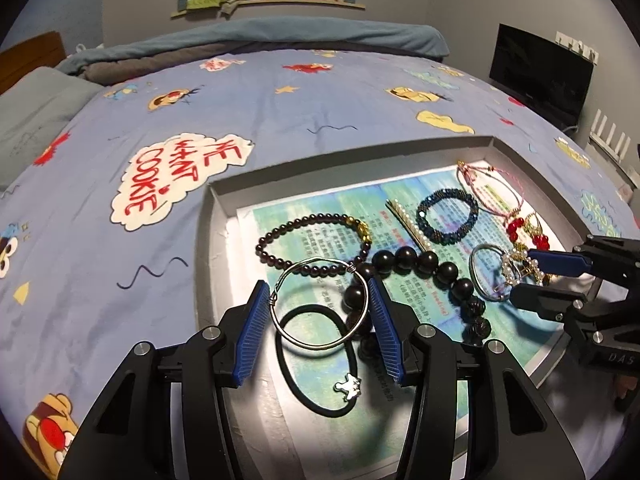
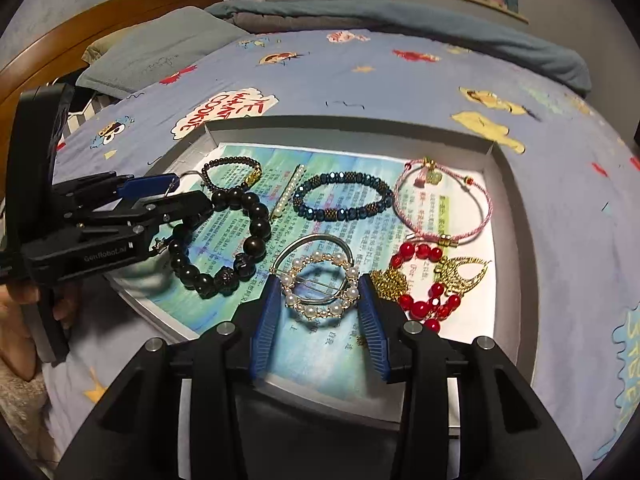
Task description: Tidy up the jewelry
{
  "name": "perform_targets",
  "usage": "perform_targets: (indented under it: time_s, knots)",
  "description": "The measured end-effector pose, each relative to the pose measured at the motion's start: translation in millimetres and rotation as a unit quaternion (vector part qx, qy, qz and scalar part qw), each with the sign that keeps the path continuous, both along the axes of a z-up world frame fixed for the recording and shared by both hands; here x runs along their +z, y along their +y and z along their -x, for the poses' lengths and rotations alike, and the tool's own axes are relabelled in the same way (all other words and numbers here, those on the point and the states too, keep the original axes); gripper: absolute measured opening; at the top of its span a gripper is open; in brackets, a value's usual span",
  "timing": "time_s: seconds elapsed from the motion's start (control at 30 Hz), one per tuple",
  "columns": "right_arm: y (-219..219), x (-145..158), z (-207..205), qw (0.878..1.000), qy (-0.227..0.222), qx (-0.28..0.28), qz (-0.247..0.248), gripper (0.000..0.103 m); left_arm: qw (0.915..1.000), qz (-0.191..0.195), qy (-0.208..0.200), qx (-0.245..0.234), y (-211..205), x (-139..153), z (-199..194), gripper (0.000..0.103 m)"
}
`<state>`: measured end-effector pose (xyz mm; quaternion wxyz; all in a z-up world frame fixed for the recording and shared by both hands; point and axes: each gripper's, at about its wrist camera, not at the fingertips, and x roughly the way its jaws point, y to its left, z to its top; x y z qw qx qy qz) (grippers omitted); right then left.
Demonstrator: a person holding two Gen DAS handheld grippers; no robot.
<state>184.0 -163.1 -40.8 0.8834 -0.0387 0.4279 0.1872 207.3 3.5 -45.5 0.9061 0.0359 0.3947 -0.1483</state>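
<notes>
The left gripper (image 1: 318,300) brackets the wire bangle (image 1: 319,304), pads at its rim, pressure unclear; the right gripper (image 2: 318,308) flanks the pearl hoop (image 2: 320,286) in the tray (image 2: 504,184) — close squarely, lift straight, avoiding neighbours.

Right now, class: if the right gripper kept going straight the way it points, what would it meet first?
Most likely the pearl ring clip, framed between the right gripper and its open jaws, lying over a silver bangle; depth is uncertain.
</notes>
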Motion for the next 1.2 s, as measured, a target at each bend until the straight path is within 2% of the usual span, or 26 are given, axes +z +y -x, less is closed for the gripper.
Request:
perform_targets:
  time_s: [0.27, 0.37, 0.57, 0.63, 0.77, 0.83, 1.0, 1.2]
  knots:
    - [0, -2, -1, 1.0, 0.001, -0.002, -0.003, 0.041, 1.0, -0.002, -0.003, 0.004, 1, 0, 1, 0.055]
    - [-1, -2, -1, 1.0, -0.002, -0.007, 0.001, 0.046, 0.9999, -0.004, -0.011, 0.006, 1, 2, 2, 0.069]
    - [-3, 1, 1, 1.0, -0.01, -0.018, 0.006, 0.054, 0.9997, 0.004, -0.022, 0.006, 2, 6, 6, 0.075]
    - [-5, 4, 4, 1.0, -0.013, -0.015, -0.004, 0.072, 0.9994, 0.009, -0.033, 0.01, 4, 11, 11, 0.08]
    - [-2, 12, 16, 0.999, -0.035, -0.016, 0.018, 0.077, 0.9988, 0.013, -0.042, 0.02, 6, 20, 21, 0.087]
    - [-3, 17, 23, 0.999, -0.045, -0.02, 0.022, 0.088, 0.9976, -0.003, -0.056, 0.04, 8, 28, 32, 0.093]
    - [-10, 32, 46, 0.997, -0.07, -0.035, 0.021, 0.097, 0.995, -0.01, -0.085, 0.052, 12, 48, 63, 0.096]
    - [-13, 48, 75, 0.995, -0.089, -0.042, 0.017, 0.097, 0.9951, -0.001, -0.081, 0.056, 15, 62, 100, 0.097]
